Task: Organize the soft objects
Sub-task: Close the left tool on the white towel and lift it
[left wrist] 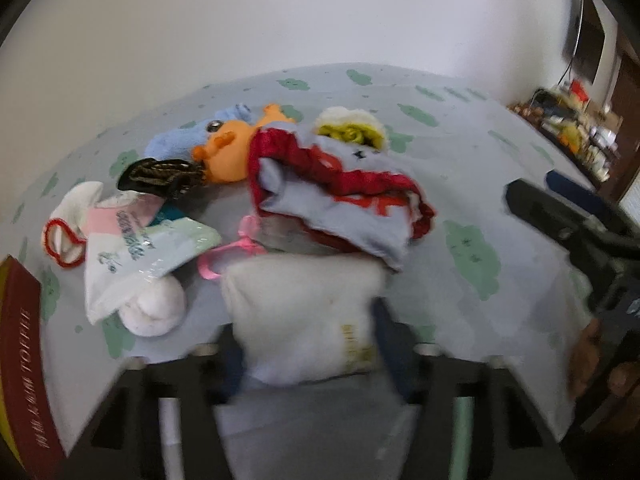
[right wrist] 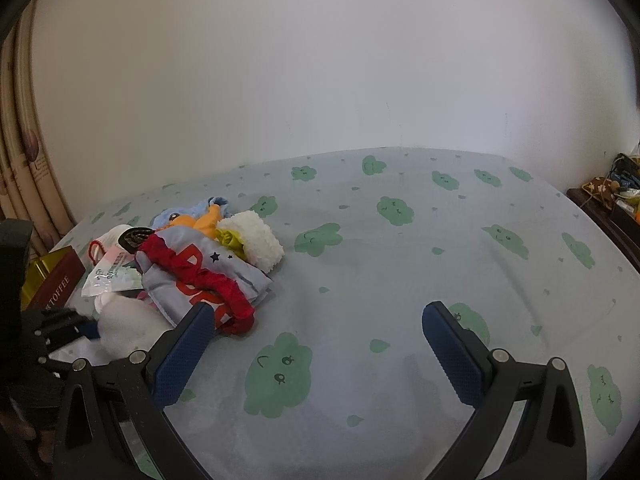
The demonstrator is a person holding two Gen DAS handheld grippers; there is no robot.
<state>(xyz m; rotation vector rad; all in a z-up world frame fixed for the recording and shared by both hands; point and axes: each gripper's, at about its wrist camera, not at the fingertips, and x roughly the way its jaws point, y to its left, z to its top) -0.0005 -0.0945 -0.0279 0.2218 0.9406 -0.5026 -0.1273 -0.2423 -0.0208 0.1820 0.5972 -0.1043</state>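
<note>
Fluffy white pouch [left wrist: 304, 320] sits clamped in my left gripper [left wrist: 308, 344], at 6 o'clock of the pile [left wrist: 280, 184] — red-frilled grey cloth [left wrist: 340, 196], orange plush [left wrist: 228, 148], crinkly packet [left wrist: 140, 256]. Only my right view shows the right gripper [right wrist: 318, 344] — ribbed blue pads [right wrist: 452, 356] spread wide over the cloud-print sheet [right wrist: 400, 264].

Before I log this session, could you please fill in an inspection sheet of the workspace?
Surface: bed sheet with green cloud print.
Job's things: white soft item in left gripper; grey pouch with red trim, orange plush, white fleece roll piled together.
Clutter: toffee box, plastic packet.
Grippers: left closed on white item; right gripper open, nothing between its fingers.
Cables: one on the wall.
Surroundings: curtain, cluttered shelf.
</note>
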